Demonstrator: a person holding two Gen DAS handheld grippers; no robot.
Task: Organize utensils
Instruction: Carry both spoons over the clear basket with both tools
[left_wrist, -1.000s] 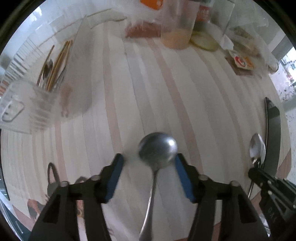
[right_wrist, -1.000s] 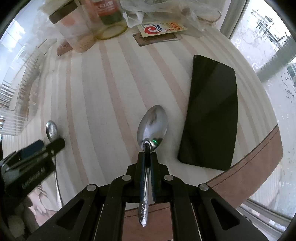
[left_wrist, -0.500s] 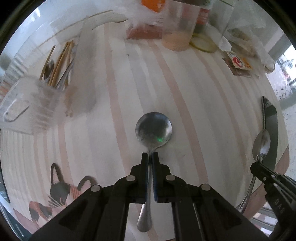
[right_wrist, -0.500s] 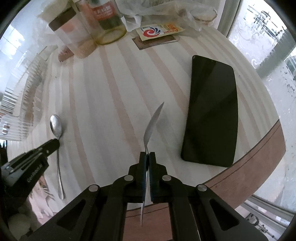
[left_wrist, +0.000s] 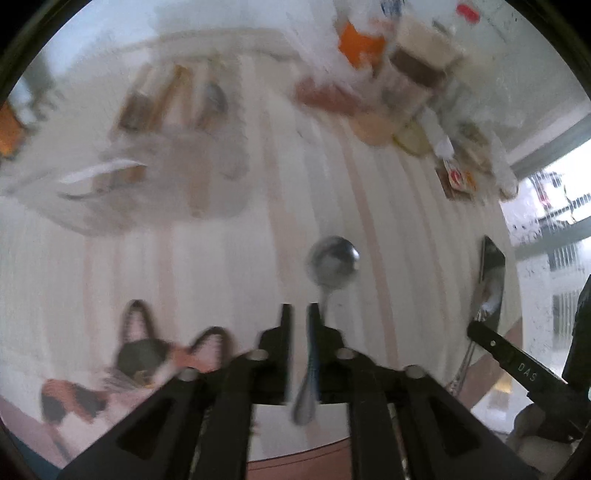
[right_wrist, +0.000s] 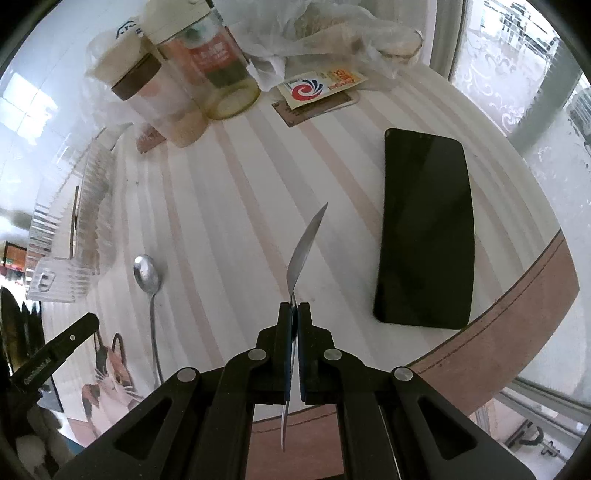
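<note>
Lifted since before, both spoons: left tongs (left_wrist: 297, 316) pinch one (left_wrist: 333, 260), right tongs (right_wrist: 294, 314) another (right_wrist: 303, 251).

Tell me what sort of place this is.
Likely a home dining table by a window: striped tablecloth, food jars at the far edge, a clear utensil holder, and a phone.

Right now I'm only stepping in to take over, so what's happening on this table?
Each hand-held tool grips a metal spoon by its handle. The left tool holds a round-bowled steel spoon; the right tool holds a spoon turned edge-on. The clear ribbed utensil holder stands to the left.
</note>
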